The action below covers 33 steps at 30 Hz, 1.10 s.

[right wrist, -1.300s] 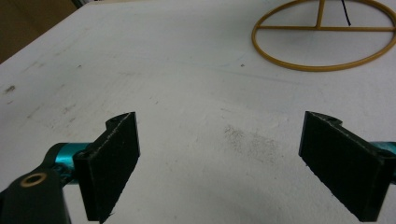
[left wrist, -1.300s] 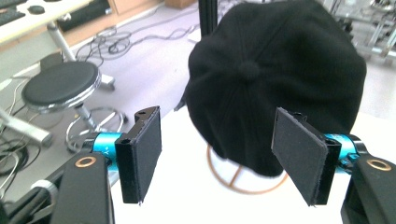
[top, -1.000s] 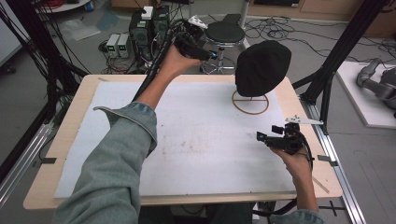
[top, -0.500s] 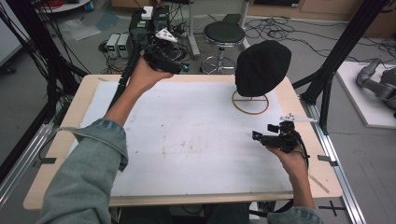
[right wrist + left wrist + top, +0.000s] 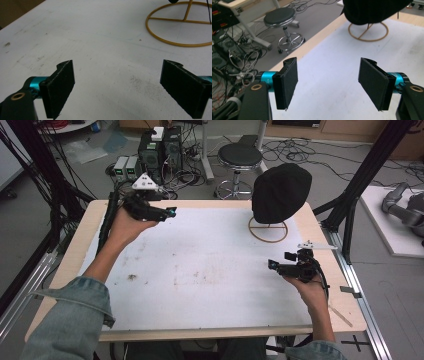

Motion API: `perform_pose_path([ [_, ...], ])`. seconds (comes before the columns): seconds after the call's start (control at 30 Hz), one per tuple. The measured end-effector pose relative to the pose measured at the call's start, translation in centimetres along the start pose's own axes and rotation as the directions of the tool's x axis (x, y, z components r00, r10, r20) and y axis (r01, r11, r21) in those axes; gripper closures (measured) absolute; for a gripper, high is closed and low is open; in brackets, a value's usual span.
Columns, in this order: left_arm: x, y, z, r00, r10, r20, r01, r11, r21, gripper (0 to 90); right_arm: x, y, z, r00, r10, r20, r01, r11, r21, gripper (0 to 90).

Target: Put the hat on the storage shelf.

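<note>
Both tools stand wide with nothing between their pads. Left tool (image 5: 172, 212) hovers at the far left of the white-covered wooden table (image 5: 200, 270), pointing across toward the black fabric cap (image 5: 281, 192) that sits on a thin wooden ring-based stand (image 5: 268, 230) at the far right. In the left gripper view the two black pads (image 5: 287, 82) frame bare table surface, with the cap's underside (image 5: 374, 11) and the ring of the stand (image 5: 368, 32) well beyond them. Right tool (image 5: 272, 265) hangs low over the near right part of the table, near the stand but apart from it, its jaws facing left; in the right gripper view the golden ring (image 5: 180, 27) lies ahead and to one side of the open pads (image 5: 61, 85).

As for progress, the cap rests on its stand untouched, so the work on it looks either not begun or just set down; I judge that any grasp is yet to come, and the left tool has the longer way to go.

White sheeting on the table shows faint smudges and scuffs. Beyond the far edge stand a round black stool (image 5: 240, 157), grey electronic boxes (image 5: 127, 167) and many loose cables on a grey floor, with black frame posts at both sides.
</note>
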<state>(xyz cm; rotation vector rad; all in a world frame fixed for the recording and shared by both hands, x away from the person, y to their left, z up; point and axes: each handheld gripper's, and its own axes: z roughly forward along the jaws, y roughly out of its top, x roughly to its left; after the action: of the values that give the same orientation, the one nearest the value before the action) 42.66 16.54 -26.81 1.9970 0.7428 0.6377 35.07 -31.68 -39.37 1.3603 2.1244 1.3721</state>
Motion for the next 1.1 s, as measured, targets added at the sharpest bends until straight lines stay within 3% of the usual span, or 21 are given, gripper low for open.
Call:
perform_pose_path([
  [0.33,-0.4,-7.0,-4.3,0.9956,-0.059,-0.074,0.056,0.9976,-0.041,31.4,0.4,0.0,0.5,1.0,-0.01,0.001,0.01,1.0,0.015,12.3],
  [0.6,-0.6,-11.5,-6.9,0.9809,-0.149,-0.126,0.137,0.9856,-0.1,30.6,0.6,0.0,0.7,0.9999,-0.011,0.001,0.011,1.0,0.021,12.3],
  [0.83,-1.1,-14.8,-7.4,0.9728,-0.183,-0.142,0.17,0.9805,-0.099,28.9,1.2,0.0,1.4,0.9994,-0.034,-0.007,0.035,0.999,0.036,12.2],
  [1.1,-1.4,-16.6,-7.8,0.9684,-0.191,-0.16,0.179,0.98,-0.087,28.5,1.2,0.0,1.7,0.9994,-0.033,-0.006,0.034,0.998,0.046,12.3],
])
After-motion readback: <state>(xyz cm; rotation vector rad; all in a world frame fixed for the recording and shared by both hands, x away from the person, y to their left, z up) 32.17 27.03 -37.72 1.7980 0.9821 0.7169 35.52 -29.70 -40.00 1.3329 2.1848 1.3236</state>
